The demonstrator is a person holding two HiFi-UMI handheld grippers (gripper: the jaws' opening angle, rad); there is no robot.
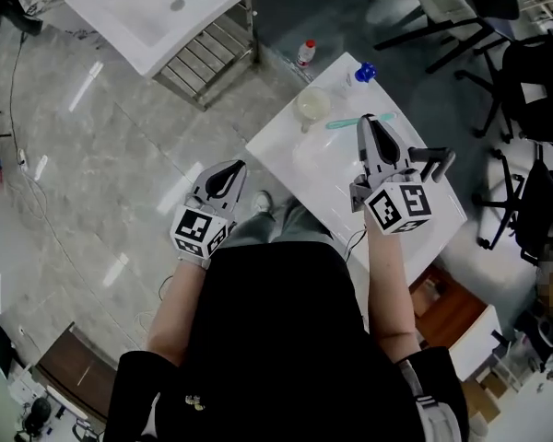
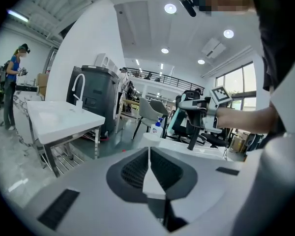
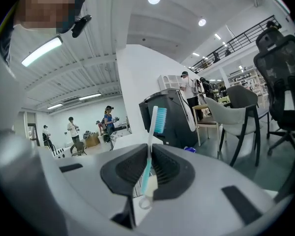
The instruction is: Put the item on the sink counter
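Observation:
A white and teal toothbrush (image 3: 158, 120) stands upright between the jaws of my right gripper (image 3: 150, 154), bristles on top, and the gripper is shut on its handle. In the head view the toothbrush (image 1: 343, 123) lies crosswise at the tip of my right gripper (image 1: 369, 123), above the white table (image 1: 304, 168). My left gripper (image 1: 232, 168) hangs over the floor left of the table, shut, with nothing between its jaws (image 2: 148, 152). The white sink counter (image 1: 157, 7) stands at the far left on a metal frame. In the left gripper view the sink counter (image 2: 59, 119) has a curved faucet (image 2: 79, 87).
On the table stand a pale cup (image 1: 313, 105) and a blue-capped bottle (image 1: 364, 72). A red-capped bottle (image 1: 305, 52) sits on the floor beside it. Black office chairs (image 1: 525, 72) crowd the right side. A cable (image 1: 18, 155) trails over the grey floor. People stand in the background (image 2: 12, 90).

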